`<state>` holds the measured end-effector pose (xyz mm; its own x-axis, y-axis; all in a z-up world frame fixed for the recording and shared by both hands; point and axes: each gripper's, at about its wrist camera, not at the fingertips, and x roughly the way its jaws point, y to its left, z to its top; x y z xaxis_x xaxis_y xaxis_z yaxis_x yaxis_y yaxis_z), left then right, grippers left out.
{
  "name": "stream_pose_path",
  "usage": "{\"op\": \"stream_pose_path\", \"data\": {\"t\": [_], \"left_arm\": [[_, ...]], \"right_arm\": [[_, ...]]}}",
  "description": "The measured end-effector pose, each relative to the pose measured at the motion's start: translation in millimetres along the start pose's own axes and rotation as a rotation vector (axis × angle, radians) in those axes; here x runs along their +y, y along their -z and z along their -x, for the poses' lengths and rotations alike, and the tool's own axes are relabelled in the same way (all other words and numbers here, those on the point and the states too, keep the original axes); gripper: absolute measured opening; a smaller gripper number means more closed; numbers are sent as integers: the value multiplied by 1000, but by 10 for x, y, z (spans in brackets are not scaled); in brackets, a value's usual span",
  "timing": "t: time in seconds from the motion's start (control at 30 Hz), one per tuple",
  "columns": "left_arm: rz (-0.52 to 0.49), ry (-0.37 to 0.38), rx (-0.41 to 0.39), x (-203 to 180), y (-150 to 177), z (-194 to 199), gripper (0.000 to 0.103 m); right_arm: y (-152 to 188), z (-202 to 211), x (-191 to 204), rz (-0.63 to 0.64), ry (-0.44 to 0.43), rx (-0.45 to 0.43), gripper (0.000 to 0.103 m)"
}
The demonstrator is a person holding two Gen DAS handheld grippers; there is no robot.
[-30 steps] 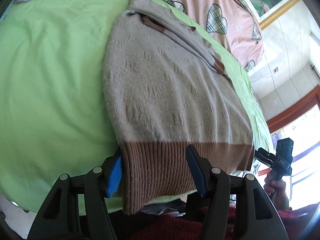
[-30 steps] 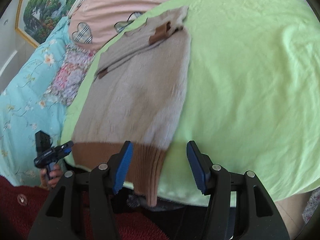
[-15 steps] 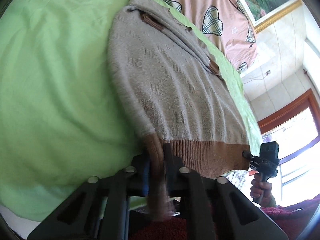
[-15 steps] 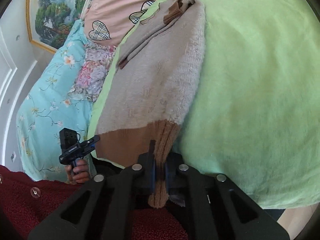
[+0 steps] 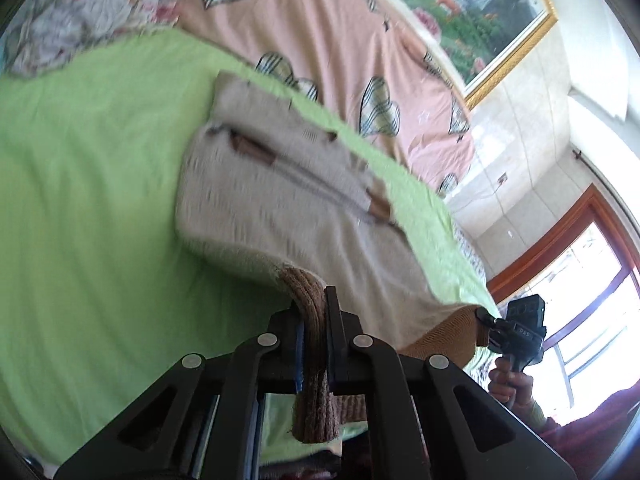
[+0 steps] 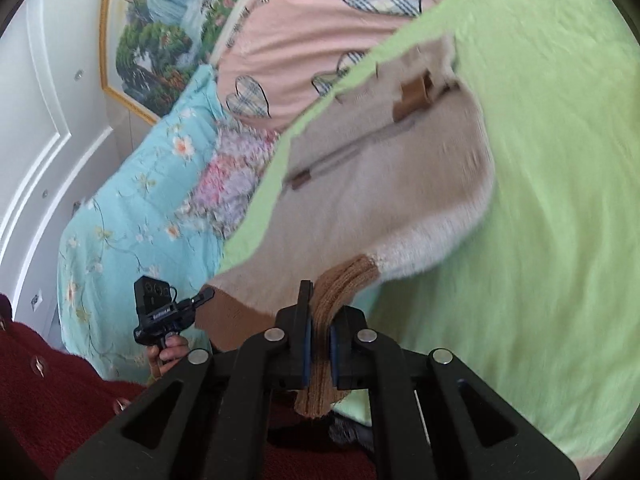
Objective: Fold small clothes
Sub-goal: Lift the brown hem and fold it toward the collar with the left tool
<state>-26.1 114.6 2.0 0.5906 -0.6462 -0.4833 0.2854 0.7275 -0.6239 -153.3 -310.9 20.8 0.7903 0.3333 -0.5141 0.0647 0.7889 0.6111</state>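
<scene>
A small beige knit sweater (image 5: 280,204) with a brown ribbed hem lies on a green blanket (image 5: 80,200); it also shows in the right wrist view (image 6: 380,184). My left gripper (image 5: 314,320) is shut on the hem's left corner (image 5: 312,360) and holds it lifted off the bed. My right gripper (image 6: 318,320) is shut on the hem's right corner (image 6: 324,360), also lifted. Each gripper shows in the other's view, the right one (image 5: 520,336) and the left one (image 6: 160,312). The sweater's bottom half hangs raised between them; its top rests on the blanket.
A pink quilt with plaid hearts (image 5: 340,40) lies beyond the sweater, and a blue floral quilt (image 6: 132,208) at the bed's side. A framed landscape picture (image 5: 480,12) hangs on the wall. A window with a red-brown frame (image 5: 580,248) is at the right.
Both grippers closed on the sweater's hem corners, then lifted them up and forward toward the collar. The sweater's lower half has come off the blanket.
</scene>
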Motion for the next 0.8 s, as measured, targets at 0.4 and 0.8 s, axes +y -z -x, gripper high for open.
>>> {"op": "stream_pose_path", "data": {"t": [0.4, 0.8], "left_arm": [[-111, -31, -129, -170, -1200, -623, 6], [-157, -154, -148, -128, -1991, -1361, 6]], "right_arm": [[-1126, -389, 65, 91, 100, -188, 8], [-2077, -951, -176, 129, 150, -222, 8]]}}
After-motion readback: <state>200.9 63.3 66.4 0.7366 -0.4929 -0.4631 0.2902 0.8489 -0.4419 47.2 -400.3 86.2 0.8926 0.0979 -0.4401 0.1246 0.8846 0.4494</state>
